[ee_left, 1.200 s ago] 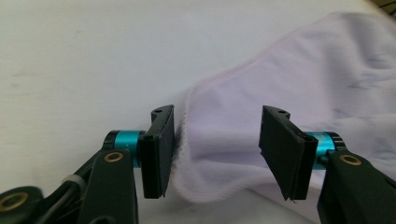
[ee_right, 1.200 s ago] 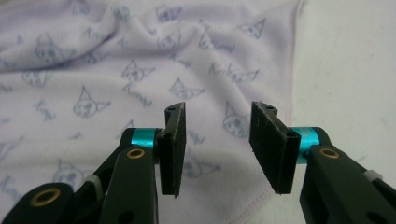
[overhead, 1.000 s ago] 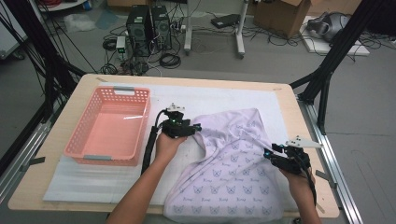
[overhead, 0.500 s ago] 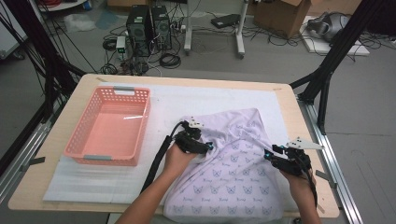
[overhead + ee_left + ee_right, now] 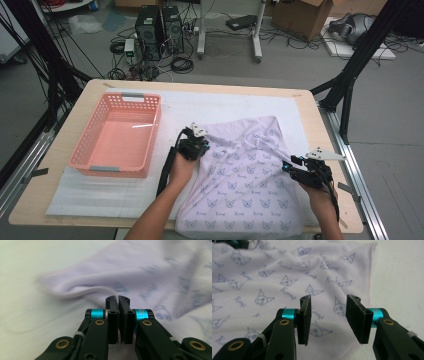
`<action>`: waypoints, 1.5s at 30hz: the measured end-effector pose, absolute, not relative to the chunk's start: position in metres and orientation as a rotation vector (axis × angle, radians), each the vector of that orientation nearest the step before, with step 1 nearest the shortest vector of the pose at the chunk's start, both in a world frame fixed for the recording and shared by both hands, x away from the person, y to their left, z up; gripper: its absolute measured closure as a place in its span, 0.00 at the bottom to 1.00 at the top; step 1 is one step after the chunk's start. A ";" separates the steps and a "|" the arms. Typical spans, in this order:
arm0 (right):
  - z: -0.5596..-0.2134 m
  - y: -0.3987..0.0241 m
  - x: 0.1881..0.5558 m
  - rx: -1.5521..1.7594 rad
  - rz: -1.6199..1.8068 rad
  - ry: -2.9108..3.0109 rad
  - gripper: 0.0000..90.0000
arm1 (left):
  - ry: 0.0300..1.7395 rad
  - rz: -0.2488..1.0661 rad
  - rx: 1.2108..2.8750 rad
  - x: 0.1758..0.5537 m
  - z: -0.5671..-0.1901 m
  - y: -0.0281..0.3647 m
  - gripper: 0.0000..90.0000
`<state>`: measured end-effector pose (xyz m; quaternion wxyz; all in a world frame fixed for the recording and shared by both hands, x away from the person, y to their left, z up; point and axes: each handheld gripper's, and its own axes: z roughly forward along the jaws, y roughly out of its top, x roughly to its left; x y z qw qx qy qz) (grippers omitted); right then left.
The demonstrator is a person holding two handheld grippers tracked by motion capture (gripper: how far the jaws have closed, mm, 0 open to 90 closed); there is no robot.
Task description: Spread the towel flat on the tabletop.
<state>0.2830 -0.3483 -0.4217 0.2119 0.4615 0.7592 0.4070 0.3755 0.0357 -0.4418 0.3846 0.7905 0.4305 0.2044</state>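
Cables, computer towers and boxes litter the floor beyond our wooden table (image 5: pixel 320 107), which carries a white mat (image 5: pixel 220 107) under everything we work on.

Our left gripper (image 5: pixel 194 146) has its jaws pressed together; they have just been closing, and in the left gripper view (image 5: pixel 118 305) they meet with barely a slit between them, right at a raised fold of the lilac cloth (image 5: pixel 250 185). Whether any fabric is caught between the pads we cannot tell. Our right gripper (image 5: pixel 294 165) keeps its jaws spread; in the right gripper view (image 5: pixel 328 316) they stand apart over the printed cloth (image 5: pixel 274 282) near its pink-stitched hem, pinching nothing.

Outward from the jaws, the cloth, patterned with small cat faces, lies rumpled across the table from the centre towards five o'clock, its near edge hanging over the table's front. Our left gripper sits at the cloth's nine o'clock edge, the right one at its three o'clock edge. A pink basket (image 5: pixel 117 137) stands at nine o'clock on the mat, just beside our left gripper but apart from the cloth.
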 end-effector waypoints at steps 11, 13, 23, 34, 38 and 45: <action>-0.424 -0.347 0.287 1.284 1.129 2.113 0.61 | 1.209 0.406 1.856 0.382 -0.446 0.078 0.64; -0.424 -0.348 0.287 1.288 1.128 2.106 0.60 | 1.175 0.368 1.839 0.376 -0.444 0.080 0.56; -0.424 -0.348 0.286 1.296 1.122 2.103 0.60 | 1.034 0.226 1.837 0.342 -0.435 0.080 0.47; -0.427 -0.353 0.298 1.330 1.100 2.075 0.60 | 0.964 0.217 2.001 0.333 -0.441 0.062 0.62; -0.428 -0.358 0.322 1.390 1.087 2.050 0.57 | 0.980 0.272 2.029 0.336 -0.445 0.060 0.88; -0.442 -0.350 0.362 1.410 0.941 2.168 0.58 | 1.101 0.379 1.941 0.351 -0.443 0.081 0.95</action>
